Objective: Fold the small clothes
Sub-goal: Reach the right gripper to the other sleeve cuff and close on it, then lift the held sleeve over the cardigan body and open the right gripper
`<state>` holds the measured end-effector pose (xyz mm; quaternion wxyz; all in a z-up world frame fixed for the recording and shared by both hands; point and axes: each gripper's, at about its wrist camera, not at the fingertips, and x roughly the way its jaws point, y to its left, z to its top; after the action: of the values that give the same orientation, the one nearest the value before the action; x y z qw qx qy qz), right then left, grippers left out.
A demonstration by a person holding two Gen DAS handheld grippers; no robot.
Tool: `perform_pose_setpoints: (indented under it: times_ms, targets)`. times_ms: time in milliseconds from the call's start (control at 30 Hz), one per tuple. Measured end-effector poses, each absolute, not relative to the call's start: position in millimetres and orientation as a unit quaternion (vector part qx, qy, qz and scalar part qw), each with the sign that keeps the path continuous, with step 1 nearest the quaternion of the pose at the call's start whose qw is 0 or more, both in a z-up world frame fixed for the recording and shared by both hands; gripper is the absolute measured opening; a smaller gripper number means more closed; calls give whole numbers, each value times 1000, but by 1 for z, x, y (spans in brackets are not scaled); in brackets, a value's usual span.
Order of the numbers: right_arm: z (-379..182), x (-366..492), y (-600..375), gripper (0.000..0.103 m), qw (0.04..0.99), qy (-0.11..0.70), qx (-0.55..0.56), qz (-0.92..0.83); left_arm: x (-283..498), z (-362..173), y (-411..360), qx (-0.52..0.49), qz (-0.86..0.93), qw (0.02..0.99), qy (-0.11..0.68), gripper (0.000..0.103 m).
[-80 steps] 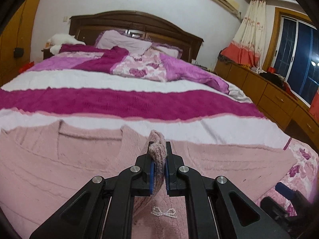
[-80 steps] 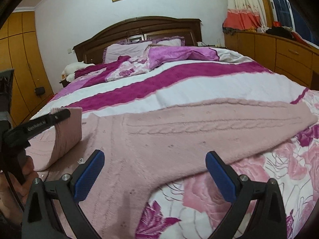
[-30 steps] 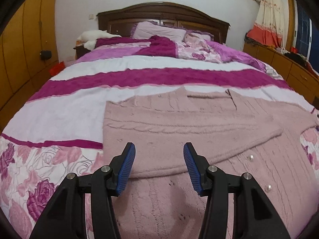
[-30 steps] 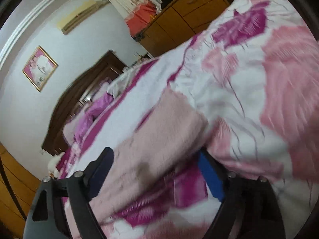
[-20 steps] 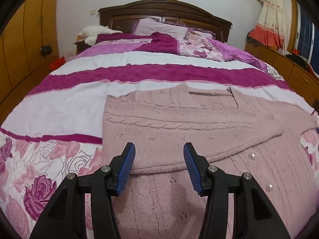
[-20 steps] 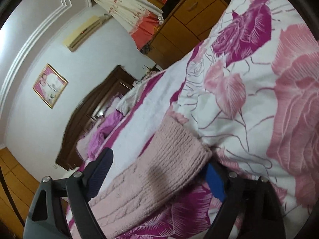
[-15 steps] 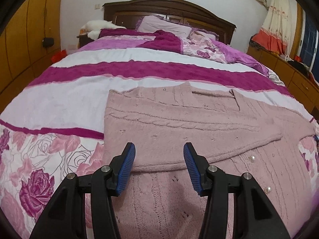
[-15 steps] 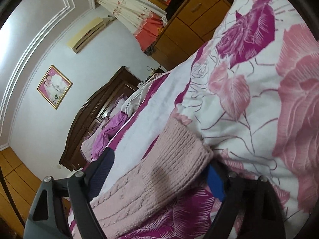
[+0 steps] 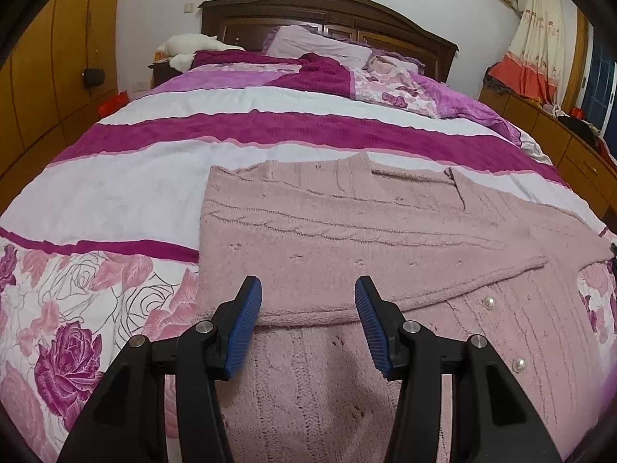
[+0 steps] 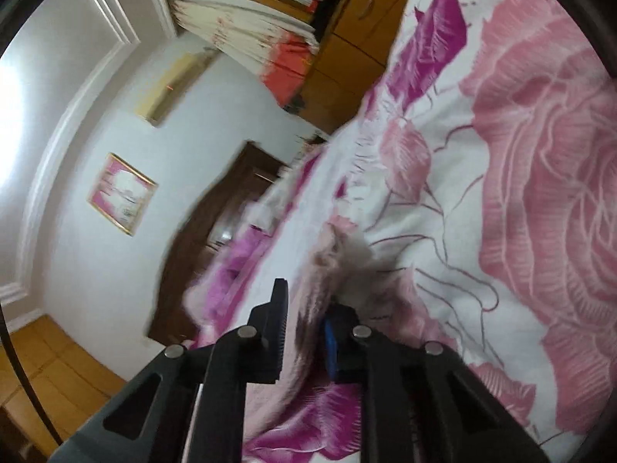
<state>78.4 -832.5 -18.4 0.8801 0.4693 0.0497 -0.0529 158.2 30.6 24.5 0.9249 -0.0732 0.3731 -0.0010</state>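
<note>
Your cardigan (image 9: pixel 347 231) lies at the bed's (image 9: pixel 115 200) near edge, 1 sleeve folded across. Left hand-held gripper (image 9: pixel 306 322) hovers apart; right hand-held gripper (image 10: pixel 304 332) is clamped on the other cuff (image 10: pixel 339 254), unfolded yet.

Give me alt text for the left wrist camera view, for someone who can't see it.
An open left claw hovers over a pink knitted cardigan spread on a bed, one sleeve folded across its front beside pearl buttons. Behind are a striped magenta and white cover, pillows and a dark wooden headboard.
</note>
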Motion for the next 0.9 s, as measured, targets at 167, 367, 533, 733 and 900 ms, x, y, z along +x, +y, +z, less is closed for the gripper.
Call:
perform_pose_setpoints:
  times_ms: [167, 367, 533, 733, 900]
  targets:
    - [-23, 79, -835, 8, 879, 67, 467, -73, 158, 24, 29, -70, -3, 925, 375, 27]
    - [-19, 85, -836, 6, 874, 91, 467, -102, 158, 23, 29, -68, -2, 924, 375, 27]
    - [10, 91, -824, 6, 889, 135, 413, -142, 159, 28, 32, -61, 7, 929, 365, 27]
    - [53, 105, -800, 6, 896, 162, 391, -134, 161, 40, 44, -81, 7, 932, 352, 27]
    - [111, 120, -755, 6, 923, 172, 320, -131, 166, 48, 48, -62, 16, 935, 348, 27]
